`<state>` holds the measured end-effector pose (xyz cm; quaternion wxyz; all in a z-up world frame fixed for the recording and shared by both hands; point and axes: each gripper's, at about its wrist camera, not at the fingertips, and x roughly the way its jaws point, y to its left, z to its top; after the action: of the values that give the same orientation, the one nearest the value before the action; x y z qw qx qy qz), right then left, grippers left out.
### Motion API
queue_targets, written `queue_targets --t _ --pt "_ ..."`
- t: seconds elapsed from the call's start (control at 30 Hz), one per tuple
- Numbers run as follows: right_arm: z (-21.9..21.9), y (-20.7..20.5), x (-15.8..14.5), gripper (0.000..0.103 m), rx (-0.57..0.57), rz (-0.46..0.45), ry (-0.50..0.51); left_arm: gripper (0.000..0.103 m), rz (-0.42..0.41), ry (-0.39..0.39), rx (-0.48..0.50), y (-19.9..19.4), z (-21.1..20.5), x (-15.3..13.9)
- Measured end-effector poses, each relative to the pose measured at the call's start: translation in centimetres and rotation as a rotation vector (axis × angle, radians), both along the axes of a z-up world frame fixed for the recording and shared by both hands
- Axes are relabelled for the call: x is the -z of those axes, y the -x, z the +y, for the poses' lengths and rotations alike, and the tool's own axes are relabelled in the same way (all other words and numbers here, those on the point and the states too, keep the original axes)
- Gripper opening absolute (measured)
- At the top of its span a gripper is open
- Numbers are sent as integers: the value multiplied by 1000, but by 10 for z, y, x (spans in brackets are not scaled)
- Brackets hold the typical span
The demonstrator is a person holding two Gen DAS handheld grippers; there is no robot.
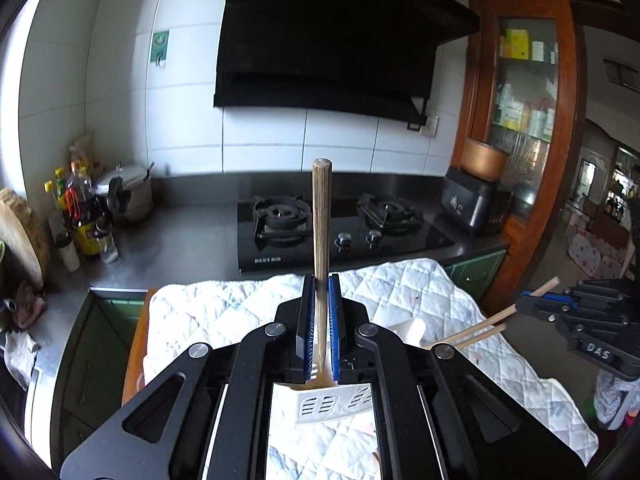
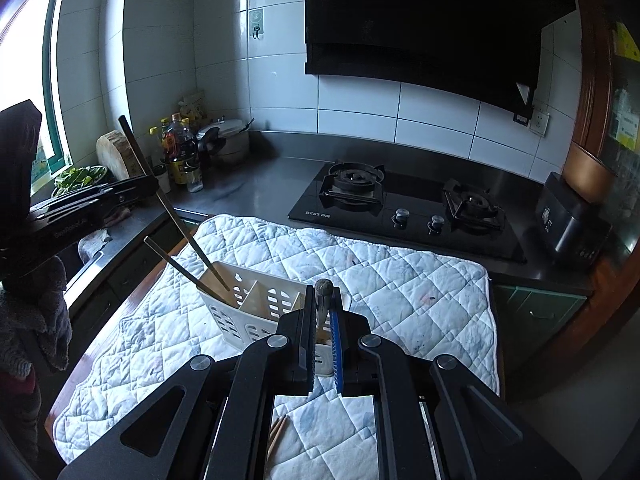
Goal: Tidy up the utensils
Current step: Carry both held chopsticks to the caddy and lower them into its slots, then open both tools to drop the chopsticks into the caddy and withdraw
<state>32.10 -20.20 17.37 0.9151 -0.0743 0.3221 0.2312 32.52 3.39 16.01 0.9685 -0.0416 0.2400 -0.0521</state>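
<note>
My left gripper (image 1: 321,285) is shut on a wooden chopstick (image 1: 321,216) that stands upright between its blue pads. In the right wrist view the left gripper (image 2: 154,186) holds that chopstick (image 2: 134,142) slanted, its lower end inside the left compartment of the white slotted utensil holder (image 2: 256,306), where a second chopstick (image 2: 172,260) leans. My right gripper (image 2: 323,300) is shut on wooden chopsticks (image 2: 323,287) over the holder's right side. In the left wrist view the right gripper (image 1: 524,303) holds those chopsticks (image 1: 478,329) angled down toward the holder (image 1: 324,400).
The holder stands on a white quilted cloth (image 2: 400,300) over a wooden table. Loose chopsticks (image 2: 278,432) lie on the cloth near me. Behind are a black gas hob (image 2: 400,204), bottles (image 2: 182,148), a pot (image 2: 228,138), a chopping block (image 2: 116,156) and a black cooker (image 2: 568,220).
</note>
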Motion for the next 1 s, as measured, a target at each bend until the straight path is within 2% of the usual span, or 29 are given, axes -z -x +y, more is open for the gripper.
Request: queue_targets --t 0.27,0.47,0.5,0.53,0.6,0.77,0.83,1.0 --pt "7 -11 21 7 -5 42 22 6 89 6 5 -14 4 35" --pt "10 -16 33 7 -3 65 25 10 92 -2 -2 -13 6 41" --pt "9 -16 33 7 -3 66 23 16 91 1 -3 -12 6 41" --pt "10 -15 33 8 -6 67 19 34 91 5 -5 -11 7 42" --pt "9 -15 33 11 0 61 18 49 76 3 -18 -7 8 41" --pt "2 -8 28 25 18 35 2 49 52 8 -13 10 8 35" --pt "-1 -2 25 30 20 30 -15 56 38 4 -13 20 8 33" --pt "-8 26 20 39 16 -10 -18 66 17 -3 2 50 2 33"
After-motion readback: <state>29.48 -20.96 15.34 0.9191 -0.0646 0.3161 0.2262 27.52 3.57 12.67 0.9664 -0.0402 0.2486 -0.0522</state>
